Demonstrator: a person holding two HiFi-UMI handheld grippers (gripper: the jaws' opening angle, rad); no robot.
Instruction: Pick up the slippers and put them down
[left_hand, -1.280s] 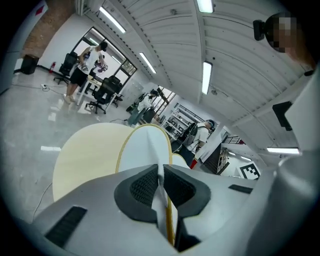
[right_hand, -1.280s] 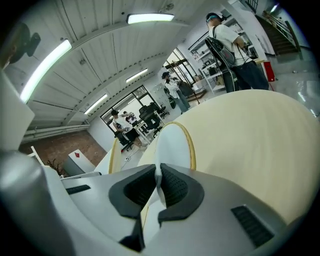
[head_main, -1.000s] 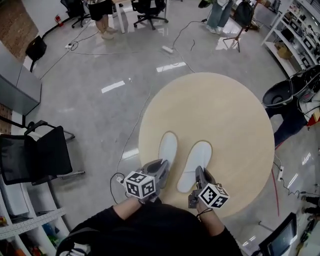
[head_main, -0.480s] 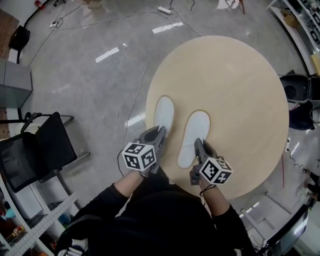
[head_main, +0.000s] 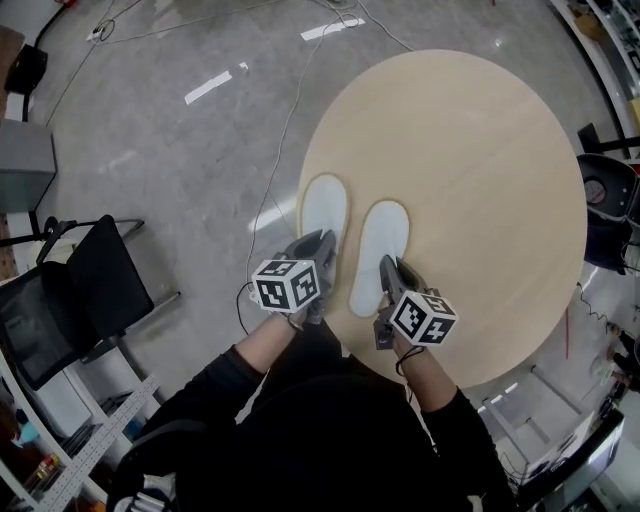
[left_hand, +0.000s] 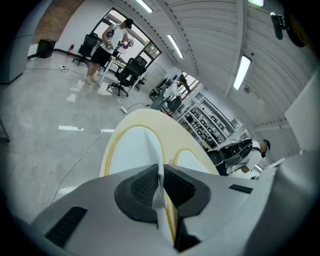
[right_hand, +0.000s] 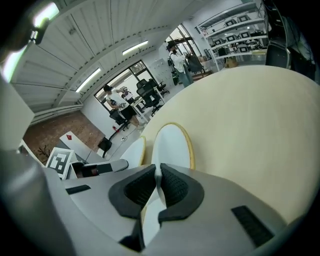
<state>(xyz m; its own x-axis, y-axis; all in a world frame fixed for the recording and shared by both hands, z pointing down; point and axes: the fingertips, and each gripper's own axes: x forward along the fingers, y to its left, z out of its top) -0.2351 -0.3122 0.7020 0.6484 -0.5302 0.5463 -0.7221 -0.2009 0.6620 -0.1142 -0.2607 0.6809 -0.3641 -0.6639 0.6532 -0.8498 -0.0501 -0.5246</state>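
Observation:
Two flat white slippers with yellow rims sit side by side at the near left part of the round beige table (head_main: 480, 150). My left gripper (head_main: 322, 250) is shut on the heel end of the left slipper (head_main: 324, 208), which reaches the table's left edge. My right gripper (head_main: 386, 272) is shut on the heel of the right slipper (head_main: 382, 245). In the left gripper view the pads pinch the thin white sole (left_hand: 132, 147). In the right gripper view the same hold shows on the right slipper (right_hand: 171, 142). I cannot tell whether the soles rest fully on the table.
A black office chair (head_main: 80, 290) stands on the grey floor at the left, and cables (head_main: 280, 150) trail beside the table. Another dark chair (head_main: 605, 190) is at the table's right edge. Shelving (head_main: 60, 450) is at the lower left. People and chairs stand far off.
Both grippers have come down with the slippers held in them, and the slippers now sit lower and closer to the table's left edge. The head view has tilted further down.

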